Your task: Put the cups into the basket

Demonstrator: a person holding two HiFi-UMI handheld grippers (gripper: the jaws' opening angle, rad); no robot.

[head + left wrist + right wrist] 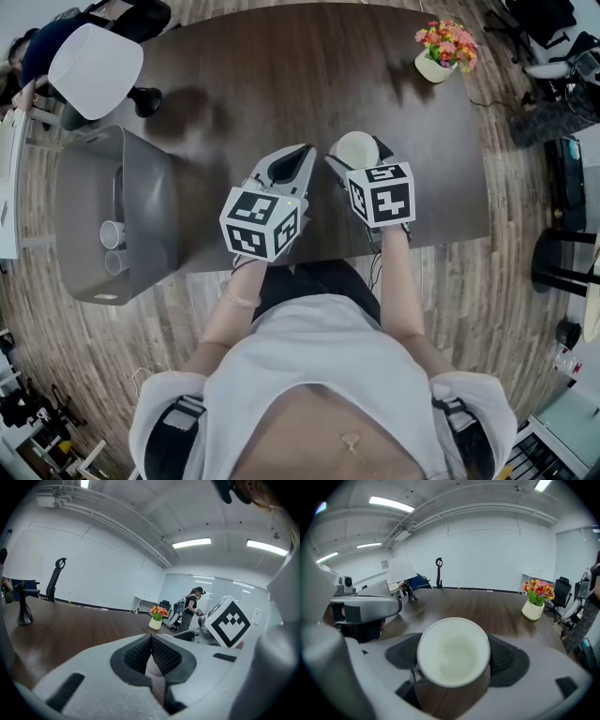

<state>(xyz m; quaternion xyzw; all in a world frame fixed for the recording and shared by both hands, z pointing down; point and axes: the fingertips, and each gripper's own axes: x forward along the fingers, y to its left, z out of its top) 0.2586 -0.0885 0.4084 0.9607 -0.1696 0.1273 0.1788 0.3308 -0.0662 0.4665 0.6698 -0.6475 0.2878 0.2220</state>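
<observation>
Carrying looks like the step in hand: the right gripper is clenched on a white cup, which stands upright between its jaws with the open mouth facing up and a pad pressed to either side of the wall. I cannot tell from my end whether its base is clear of the table or resting on it.

The left gripper hovers just beside the right one, jaws brought together at the tips, and I make out nothing between them, so I count it as idle.

The basket sits well apart from both pairs of jaws, off to the left side beyond the left gripper and past the table's edge. Two cups already lie inside it, so my guess is the task is partly done. A flower pot stands far ahead of the right jaws and to their right, out of the way.

My next move, as I judge it, calls for lifting the cup clear, sweeping it leftward past the left gripper without knocking it, bringing the jaws over the basket's open top, and only then letting go, keeping the cup upright and the grip firm enough that the thin wall does not slip or crush
</observation>
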